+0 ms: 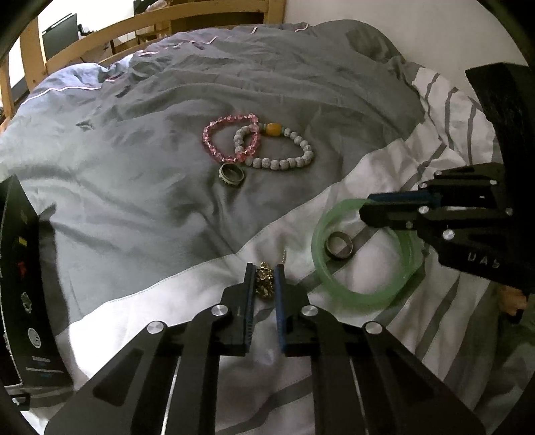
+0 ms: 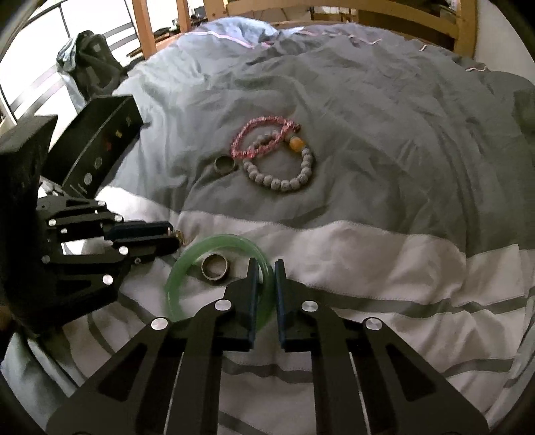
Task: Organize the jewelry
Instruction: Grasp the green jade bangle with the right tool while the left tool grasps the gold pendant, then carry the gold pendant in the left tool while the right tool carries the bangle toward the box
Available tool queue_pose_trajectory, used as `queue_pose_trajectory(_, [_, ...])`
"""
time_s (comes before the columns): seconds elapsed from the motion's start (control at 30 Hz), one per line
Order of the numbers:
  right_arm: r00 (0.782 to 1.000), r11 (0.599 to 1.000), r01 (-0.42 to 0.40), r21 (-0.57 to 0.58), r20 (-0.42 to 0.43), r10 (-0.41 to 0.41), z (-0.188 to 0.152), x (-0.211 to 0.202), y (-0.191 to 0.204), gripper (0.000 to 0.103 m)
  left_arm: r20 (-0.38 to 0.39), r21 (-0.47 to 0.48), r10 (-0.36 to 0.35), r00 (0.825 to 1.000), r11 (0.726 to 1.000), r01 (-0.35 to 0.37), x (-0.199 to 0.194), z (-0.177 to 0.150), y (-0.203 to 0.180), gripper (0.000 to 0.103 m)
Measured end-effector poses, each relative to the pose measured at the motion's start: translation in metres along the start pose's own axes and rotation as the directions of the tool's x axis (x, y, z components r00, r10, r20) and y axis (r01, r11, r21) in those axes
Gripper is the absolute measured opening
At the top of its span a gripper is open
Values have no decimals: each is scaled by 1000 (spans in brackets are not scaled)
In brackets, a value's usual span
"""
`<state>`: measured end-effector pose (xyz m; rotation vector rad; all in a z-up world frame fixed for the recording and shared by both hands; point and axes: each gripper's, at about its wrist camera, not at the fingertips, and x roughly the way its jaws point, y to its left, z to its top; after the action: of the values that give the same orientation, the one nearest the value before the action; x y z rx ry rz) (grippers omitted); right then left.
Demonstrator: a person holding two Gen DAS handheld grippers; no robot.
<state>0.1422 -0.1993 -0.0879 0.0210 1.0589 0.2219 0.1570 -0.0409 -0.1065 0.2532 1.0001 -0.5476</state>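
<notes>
My left gripper point(image 1: 264, 267) is shut on a gold sparkly brooch point(image 1: 265, 282) with a thin chain, on the white part of the duvet; it also shows in the right wrist view point(image 2: 172, 236). My right gripper point(image 2: 265, 266) is shut on the rim of a green bangle point(image 2: 187, 264), which also shows in the left wrist view point(image 1: 351, 297). A silver ring point(image 2: 215, 266) lies inside the bangle. Farther off lie a pink bead bracelet point(image 1: 230, 137), a grey bead bracelet with an amber bead point(image 1: 284, 160) and a dark ring point(image 1: 231, 174).
A black box point(image 2: 100, 140) stands on the bed at the left, close to my left gripper. The grey and white duvet point(image 1: 150, 217) is wrinkled. A wooden bed frame point(image 2: 461, 30) runs along the far edge. A dark bag point(image 2: 90, 63) sits beyond it.
</notes>
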Motion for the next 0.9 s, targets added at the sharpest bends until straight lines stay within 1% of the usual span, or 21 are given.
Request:
queue_pose_trajectory(0.1, [999,1000,0,21,48,-1,4,-9,-5,10,14,-7,2,1000,1000,-2,-4,2,1,10])
queue_pose_trajectory(0.2, [997,999,9,41,76,-12,6,-14,-9,10,28,-17,2,1000,1000,-1,-7,4,4,10])
queue_pose_trajectory(0.53, [994,998,27,64,106,-34,8,-20,-14,10,70,-40,3,998,999,0,-21,10,9,10])
queue_pose_trajectory(0.9, [988,997,44,68,146,-53,11,-32,-14,10,118,-61,46,992,997,-39,-41,17,16,10])
